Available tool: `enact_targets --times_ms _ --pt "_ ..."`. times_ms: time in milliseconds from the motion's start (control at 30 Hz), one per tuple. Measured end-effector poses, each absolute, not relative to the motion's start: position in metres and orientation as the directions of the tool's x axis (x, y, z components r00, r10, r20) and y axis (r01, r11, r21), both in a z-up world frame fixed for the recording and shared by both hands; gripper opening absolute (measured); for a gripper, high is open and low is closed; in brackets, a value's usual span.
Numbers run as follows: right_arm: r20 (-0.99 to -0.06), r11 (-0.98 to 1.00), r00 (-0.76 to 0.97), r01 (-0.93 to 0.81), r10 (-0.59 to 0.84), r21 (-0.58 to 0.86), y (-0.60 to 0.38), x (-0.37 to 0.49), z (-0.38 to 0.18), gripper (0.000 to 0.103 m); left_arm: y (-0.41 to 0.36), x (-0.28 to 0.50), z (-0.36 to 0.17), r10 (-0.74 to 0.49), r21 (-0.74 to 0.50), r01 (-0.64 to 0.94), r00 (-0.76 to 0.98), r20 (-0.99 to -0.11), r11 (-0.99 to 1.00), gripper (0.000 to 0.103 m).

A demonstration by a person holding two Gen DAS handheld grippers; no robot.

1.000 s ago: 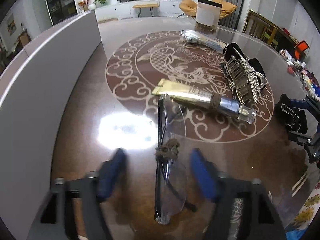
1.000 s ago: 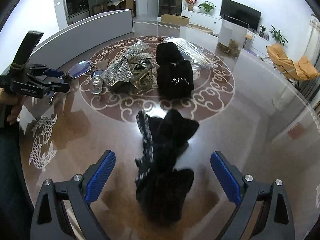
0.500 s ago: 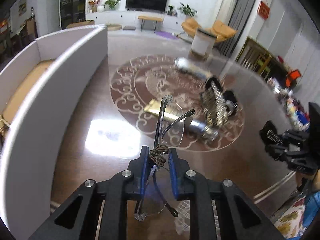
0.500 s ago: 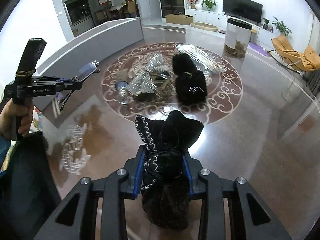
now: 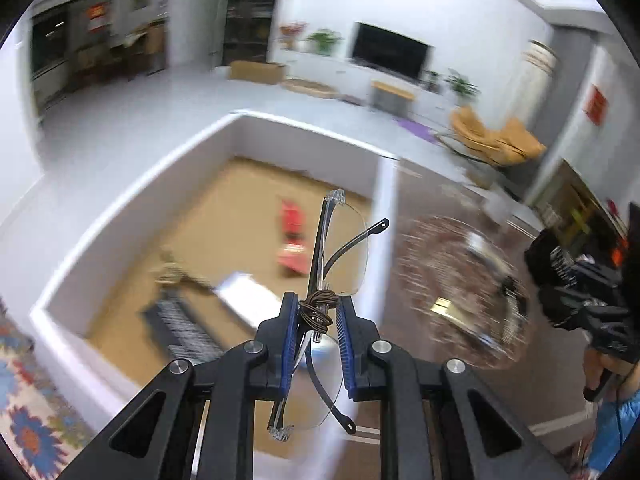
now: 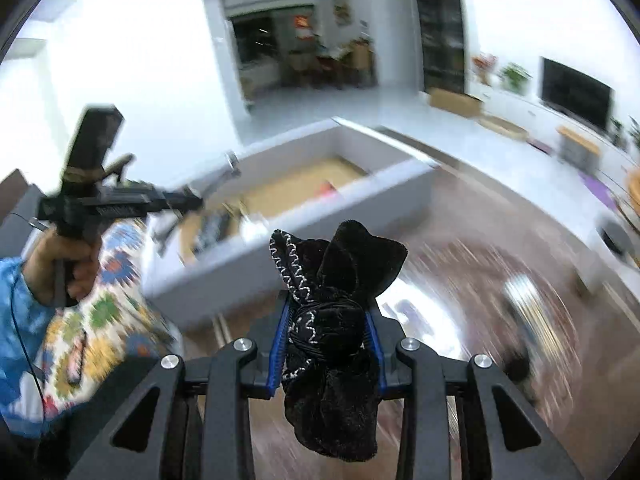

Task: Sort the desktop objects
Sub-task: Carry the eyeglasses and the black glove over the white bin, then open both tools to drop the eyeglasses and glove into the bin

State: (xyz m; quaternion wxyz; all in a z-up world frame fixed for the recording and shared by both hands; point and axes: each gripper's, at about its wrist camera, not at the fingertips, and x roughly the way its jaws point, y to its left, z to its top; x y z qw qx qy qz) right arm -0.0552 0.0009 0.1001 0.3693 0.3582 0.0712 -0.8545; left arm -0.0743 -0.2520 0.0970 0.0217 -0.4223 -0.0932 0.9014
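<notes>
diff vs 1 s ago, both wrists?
Both jaws closed and took hold: the left gripper shut on the folded glasses, the right gripper on the black velvet pouch. Both items came up off the table and now swing toward the white tray. The remaining pile on the table, blurred now, looks untouched.

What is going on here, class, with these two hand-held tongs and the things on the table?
A person is sorting table clutter with tongs in each hand. The left tongs are shut on folded glasses, gripped at a brown cord wound round them. The right tongs are shut on a black velvet pouch. Both things are lifted clear of the table, near a grey box already holding a few items.
</notes>
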Motion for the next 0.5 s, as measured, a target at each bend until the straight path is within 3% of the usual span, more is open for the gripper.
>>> enact_targets --times_ms 200,500 --pt "-0.635 -0.614 -0.360 0.755 -0.683 0.232 -0.133 -0.118 0.106 0.034 -0.324 -0.102 0.071 0.039 -0.182 0.181 -0.596 -0.802 -0.967 0.019" --pt "-0.773 -0.576 -0.214 0.785 -0.597 0.228 -0.258 -0.156 0.022 0.037 -0.354 -0.126 0.008 -0.017 -0.111 0.251 -0.458 -0.889 -0.962 0.021"
